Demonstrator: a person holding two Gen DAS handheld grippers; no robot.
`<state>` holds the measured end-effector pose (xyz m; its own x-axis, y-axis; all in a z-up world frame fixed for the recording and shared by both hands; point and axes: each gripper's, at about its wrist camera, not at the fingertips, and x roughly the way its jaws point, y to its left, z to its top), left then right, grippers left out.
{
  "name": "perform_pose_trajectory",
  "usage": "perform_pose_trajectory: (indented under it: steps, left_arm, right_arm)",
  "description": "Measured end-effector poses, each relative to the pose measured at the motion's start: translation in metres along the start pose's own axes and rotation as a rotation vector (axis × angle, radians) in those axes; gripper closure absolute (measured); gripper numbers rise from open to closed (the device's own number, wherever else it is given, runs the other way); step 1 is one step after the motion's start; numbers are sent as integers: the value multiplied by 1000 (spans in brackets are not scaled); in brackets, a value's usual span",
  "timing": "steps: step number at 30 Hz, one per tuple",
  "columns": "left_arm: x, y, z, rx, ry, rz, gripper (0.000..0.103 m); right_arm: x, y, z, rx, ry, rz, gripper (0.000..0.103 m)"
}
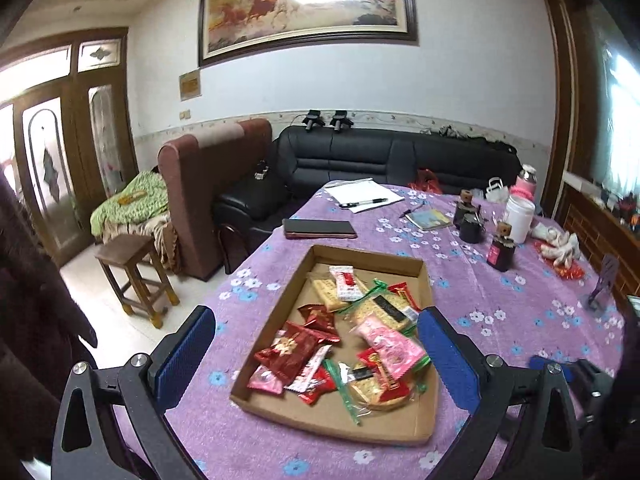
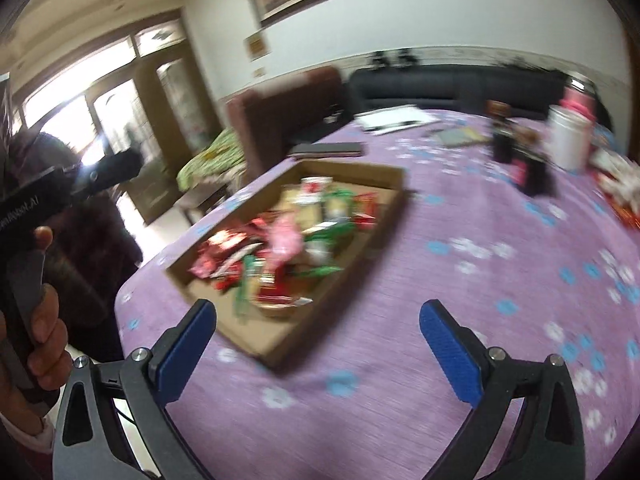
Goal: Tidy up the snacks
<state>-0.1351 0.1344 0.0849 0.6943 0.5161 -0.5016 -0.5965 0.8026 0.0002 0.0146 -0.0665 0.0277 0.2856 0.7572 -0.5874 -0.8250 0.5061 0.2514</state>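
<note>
A shallow cardboard tray (image 1: pixel 416 268) lies on the purple flowered tablecloth and holds several wrapped snacks: red packets (image 1: pixel 294 350), a pink packet (image 1: pixel 390 346) and cracker packs with green ends (image 1: pixel 384 308). My left gripper (image 1: pixel 316 344) hangs over the tray's near half, jaws wide apart, nothing between the blue pads. The right wrist view is blurred; my right gripper (image 2: pixel 318 338) stands open above the cloth just in front of the tray (image 2: pixel 386 216), holding nothing. A hand (image 2: pixel 40 320) grips the left tool at that view's left edge.
Beyond the tray lie a dark phone case (image 1: pixel 320 229), papers with a pen (image 1: pixel 364 196), a small notebook (image 1: pixel 430 218), dark jars (image 1: pixel 500 252) and a white tub (image 1: pixel 519 216). A wooden stool (image 1: pixel 136 276), brown armchair and black sofa (image 1: pixel 392 156) stand past the table's left and far edges.
</note>
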Motion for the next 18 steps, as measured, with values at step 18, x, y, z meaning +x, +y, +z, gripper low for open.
perform_pose_trajectory:
  steps: [18]
  left_arm:
    - [2, 49, -11, -62, 37, 84, 1]
  right_arm:
    - [38, 55, 25, -137, 37, 36, 1]
